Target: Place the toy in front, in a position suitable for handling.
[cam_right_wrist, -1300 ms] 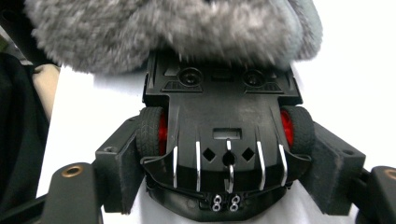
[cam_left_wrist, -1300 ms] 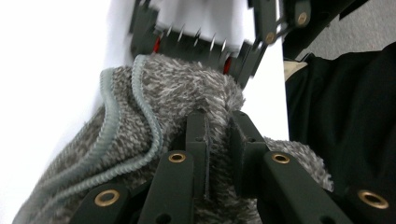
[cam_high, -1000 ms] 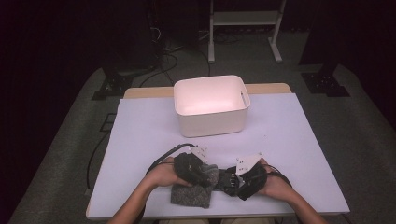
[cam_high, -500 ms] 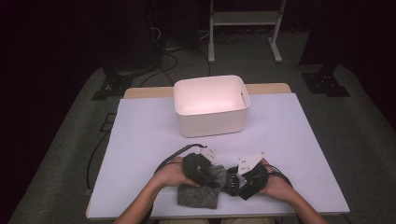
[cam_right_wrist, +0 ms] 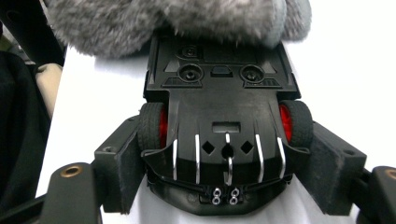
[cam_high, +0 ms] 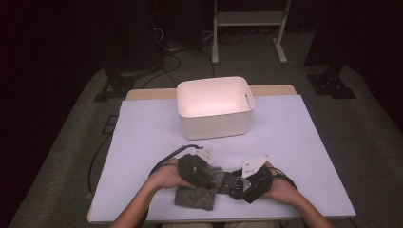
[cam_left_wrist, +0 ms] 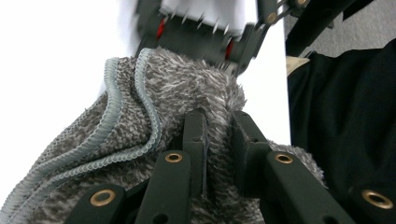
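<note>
Toy car (cam_right_wrist: 219, 135), black with red wheel hubs, is held underside-up near the table's (cam_high: 142, 142) front edge, well in front of the white bin (cam_high: 215, 107). Right gripper (cam_high: 247, 183) clamps its 2 flanks at the wheels; the hard, light shell suits that hold. Left gripper (cam_left_wrist: 219, 140) pinches the soft, limp grey cloth (cam_left_wrist: 154, 116) against the car's nose, likely wiping it.

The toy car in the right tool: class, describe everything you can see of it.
The toy car is black plastic, turned underside up, showing its chassis with screw holes, silver fins at one end and black tyres on red wheels. The right tool clamps it across its sides at one pair of wheels. The grey fluffy cloth, pinched by the left tool, lies against its far end, above the white table.
</note>
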The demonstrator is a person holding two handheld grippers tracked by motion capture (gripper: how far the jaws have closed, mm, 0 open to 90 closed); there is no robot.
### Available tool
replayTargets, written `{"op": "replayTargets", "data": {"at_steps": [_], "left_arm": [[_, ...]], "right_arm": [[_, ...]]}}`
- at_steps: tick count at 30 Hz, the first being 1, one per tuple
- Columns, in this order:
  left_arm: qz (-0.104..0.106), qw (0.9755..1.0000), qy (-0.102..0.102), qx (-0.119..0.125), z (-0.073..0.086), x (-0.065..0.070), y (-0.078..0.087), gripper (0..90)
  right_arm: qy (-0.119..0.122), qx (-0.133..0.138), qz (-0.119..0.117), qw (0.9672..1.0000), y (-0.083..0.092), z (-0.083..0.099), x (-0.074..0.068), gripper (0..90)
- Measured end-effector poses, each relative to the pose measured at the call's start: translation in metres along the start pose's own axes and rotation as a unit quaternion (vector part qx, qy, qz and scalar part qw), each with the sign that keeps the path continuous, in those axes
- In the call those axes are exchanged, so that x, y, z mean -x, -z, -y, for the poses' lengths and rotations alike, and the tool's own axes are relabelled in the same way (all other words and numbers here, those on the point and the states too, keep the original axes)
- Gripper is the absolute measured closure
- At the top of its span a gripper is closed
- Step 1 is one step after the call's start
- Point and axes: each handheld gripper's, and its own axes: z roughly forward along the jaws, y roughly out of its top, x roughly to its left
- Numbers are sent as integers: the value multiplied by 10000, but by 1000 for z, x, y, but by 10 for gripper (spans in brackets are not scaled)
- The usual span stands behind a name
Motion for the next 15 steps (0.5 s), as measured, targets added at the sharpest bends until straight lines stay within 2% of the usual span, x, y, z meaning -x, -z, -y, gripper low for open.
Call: {"op": "replayTargets", "data": {"at_steps": [3, 6, 7, 9, 12, 15], "left_arm": [[17, 9999, 83, 119, 9, -1, 2, 773], [71, 9998, 78, 151, 11, 2, -2, 774], [81, 9998, 52, 165, 10, 3, -3, 774], [84, 9999, 4, 140, 7, 3, -5, 774], [162, 9997, -51, 186, -3, 3, -11, 774], [190, 9997, -88, 129, -8, 4, -14, 776]], "right_arm": [[15, 29, 40, 10000, 0, -1, 0, 229], [76, -39, 97, 9999, -1, -1, -1, 216], [188, -57, 153, 9997, -2, -1, -1, 213], [198, -70, 189, 9996, -3, -3, 0, 209], [131, -80, 210, 9997, -5, -4, 0, 203], [81, -137, 185, 9997, -5, -5, 1, 197]]}}
